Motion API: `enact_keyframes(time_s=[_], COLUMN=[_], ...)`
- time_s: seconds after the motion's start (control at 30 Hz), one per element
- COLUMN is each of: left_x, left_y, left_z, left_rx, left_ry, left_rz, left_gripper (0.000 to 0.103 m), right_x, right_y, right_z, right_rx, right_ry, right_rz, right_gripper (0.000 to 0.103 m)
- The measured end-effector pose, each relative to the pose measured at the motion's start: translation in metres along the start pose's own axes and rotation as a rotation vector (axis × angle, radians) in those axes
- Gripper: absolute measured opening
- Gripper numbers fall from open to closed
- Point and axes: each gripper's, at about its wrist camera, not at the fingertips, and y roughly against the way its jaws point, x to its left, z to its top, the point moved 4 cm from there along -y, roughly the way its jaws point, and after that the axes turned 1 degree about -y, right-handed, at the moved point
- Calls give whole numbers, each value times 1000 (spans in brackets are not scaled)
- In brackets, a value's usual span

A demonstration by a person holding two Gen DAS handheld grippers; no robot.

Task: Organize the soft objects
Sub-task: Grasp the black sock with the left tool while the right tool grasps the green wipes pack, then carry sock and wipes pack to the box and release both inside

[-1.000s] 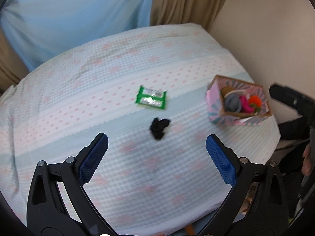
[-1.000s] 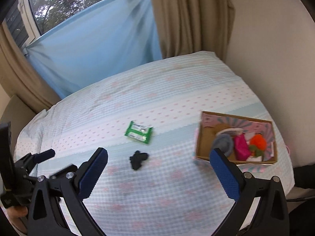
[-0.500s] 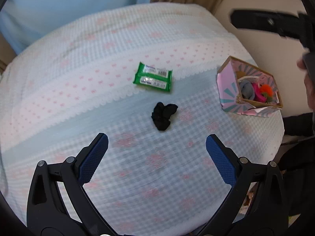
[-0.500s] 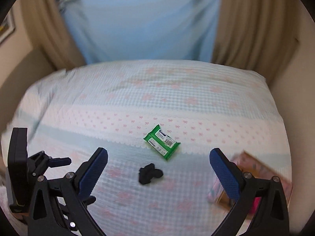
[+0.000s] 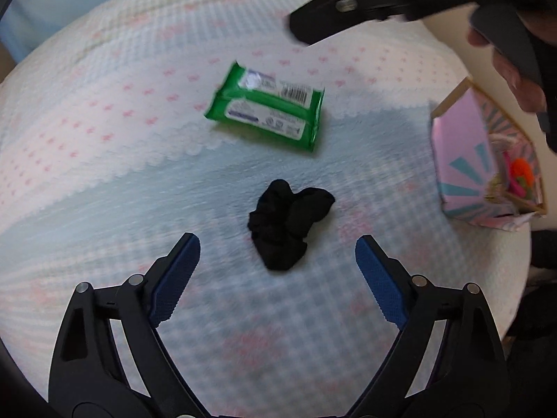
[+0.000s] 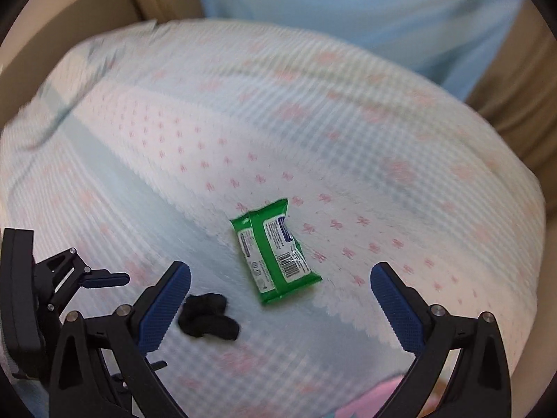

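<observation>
A crumpled black sock lies on the checked bedspread, just ahead of my open, empty left gripper. It also shows in the right wrist view, beside the left fingertip. A green wipes pack lies flat beyond the sock; in the right wrist view the pack is ahead of my open, empty right gripper. A pink cardboard box holding soft orange and pink items stands at the right.
The right gripper's finger and a hand reach over the bed's far right in the left wrist view. The left gripper shows at the left of the right wrist view. Blue sheet and beige curtains hang behind the bed.
Both grippers have moved down and closer to the bed. The left one now hovers just short of the sock; the right one swung left to face the wipes pack.
</observation>
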Motion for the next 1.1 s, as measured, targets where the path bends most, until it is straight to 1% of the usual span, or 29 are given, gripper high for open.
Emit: enact_keyframes(time_s=[0.1,0.17,0.3,0.37,0.43,0.47,0.5,0.57,0.63,0.67,0.73,0.77,0.8,0.83,0.87,0.9,0.97,1.03,1.1], left_x=[-5,-5,-5,-8,-11,-14,-15,-14,-12,-11,-5,-2,0,2,5,7,11,13,15], left_y=[-29,-45,-64,-74,-78,-78,-79,-79,-79,-79,-77,-76,-75,-74,-73,-72,-71,-69,-64], left_z=[1,3,8,9,9,9,9,9,10,10,11,11,12,13,14,15,16,17,18], left_rx=[22,19,21,31,30,27,26,27,28,29,31,32,32,33,35,36,38,37,31], left_ry=[-21,-21,-11,-20,-43,-53,-52,-37,-33,-30,-29,-21,-11,4,24,38,65,73,71], left_rz=[23,36,40,32,41,34,23,8,18,23,38,46,49,51,50,48,41,44,56], left_gripper=[84,84,83,79,78,78,77,69,58,54,42,40,35,30,27,23,20,19,19], right_x=[0,1,3,4,4,4,5,5,4,4,4,4,4,3,3,4,7,9,14], right_y=[-37,-59,-89,-102,-114,-119,-125,-131,-134,-134,-134,-133,-134,-133,-133,-133,-127,-121,-113], right_z=[-1,-3,-2,-2,-2,-2,-3,-3,-3,-2,-1,0,0,-2,-2,-4,-10,-12,-10], right_rx=[58,86,111,119,132,140,155,162,151,142,126,116,111,108,104,102,97,96,94], right_ry=[52,86,132,160,175,181,186,189,191,191,190,191,190,187,176,170,157,143,123], right_rz=[25,37,44,43,45,52,60,70,68,69,72,70,65,63,59,61,61,52,45], right_gripper=[103,103,103,103,103,98,91,83,79,76,70,64,62,62,61,57,49,46,40])
